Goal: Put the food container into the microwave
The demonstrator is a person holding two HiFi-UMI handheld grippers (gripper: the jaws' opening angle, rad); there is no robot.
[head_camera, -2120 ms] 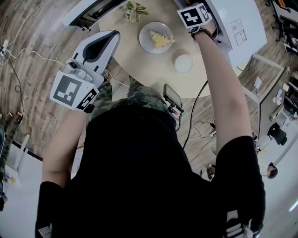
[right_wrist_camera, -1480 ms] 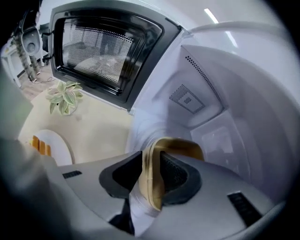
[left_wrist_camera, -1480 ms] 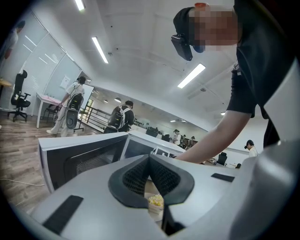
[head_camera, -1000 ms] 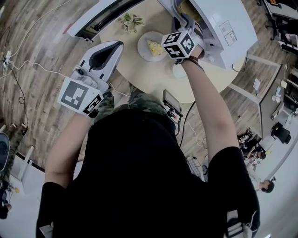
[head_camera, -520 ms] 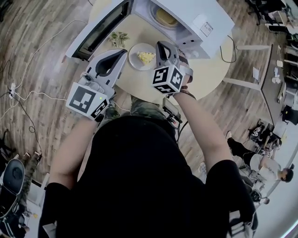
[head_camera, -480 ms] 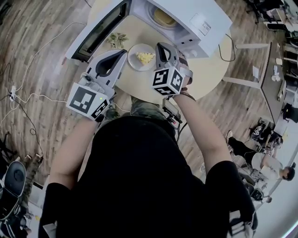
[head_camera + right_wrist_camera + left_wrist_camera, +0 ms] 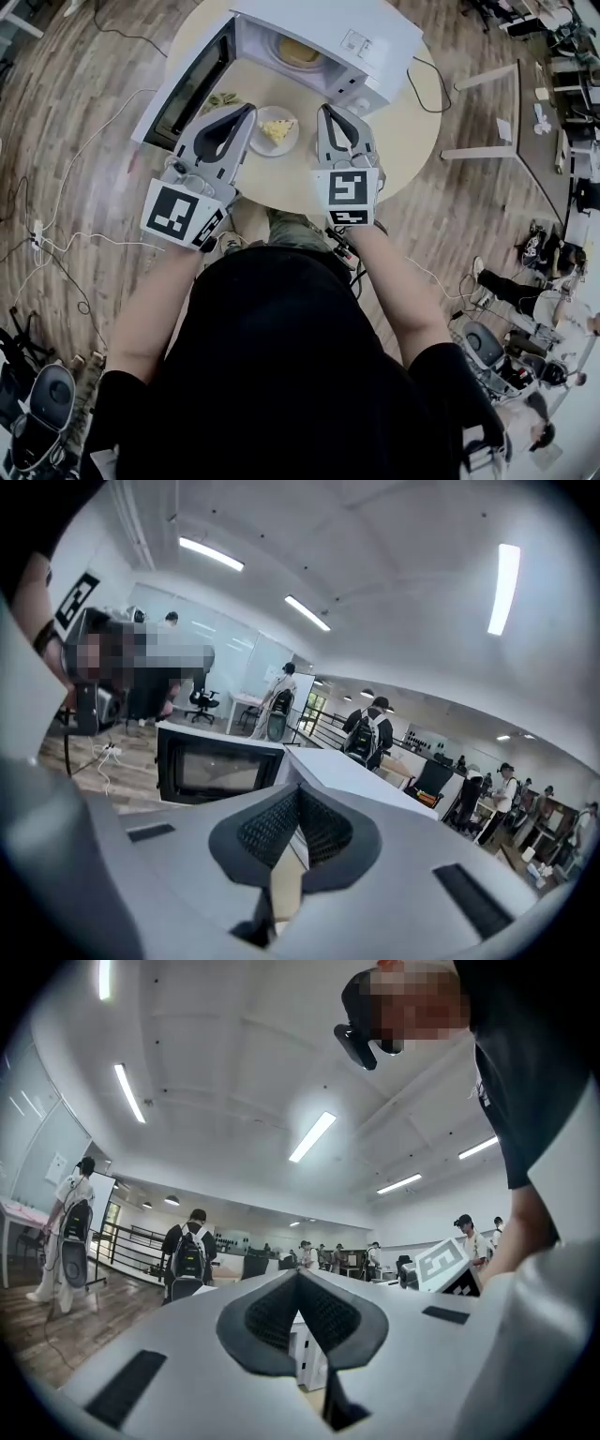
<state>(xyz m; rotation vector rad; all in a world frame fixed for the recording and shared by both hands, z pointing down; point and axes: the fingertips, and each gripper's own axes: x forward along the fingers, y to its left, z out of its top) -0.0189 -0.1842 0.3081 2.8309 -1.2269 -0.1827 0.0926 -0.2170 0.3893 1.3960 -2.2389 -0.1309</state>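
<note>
The white microwave stands at the round table's far side with its door swung open to the left. A round yellowish food container sits inside its cavity. My left gripper and my right gripper hover side by side over the table's near part, short of the microwave, on either side of a plate. Both are shut with nothing between the jaws. In the left gripper view the pads meet tip to tip. The right gripper view shows the same, with the dark microwave door beyond.
A white plate with a yellow wedge of food lies on the beige table between the grippers. A small green plant sits by the open door. Cables run over the wooden floor. Several people stand at desks farther off.
The right gripper has drawn back from the microwave's opening toward the person and risen. The left gripper has lifted too. Both now hang level with each other.
</note>
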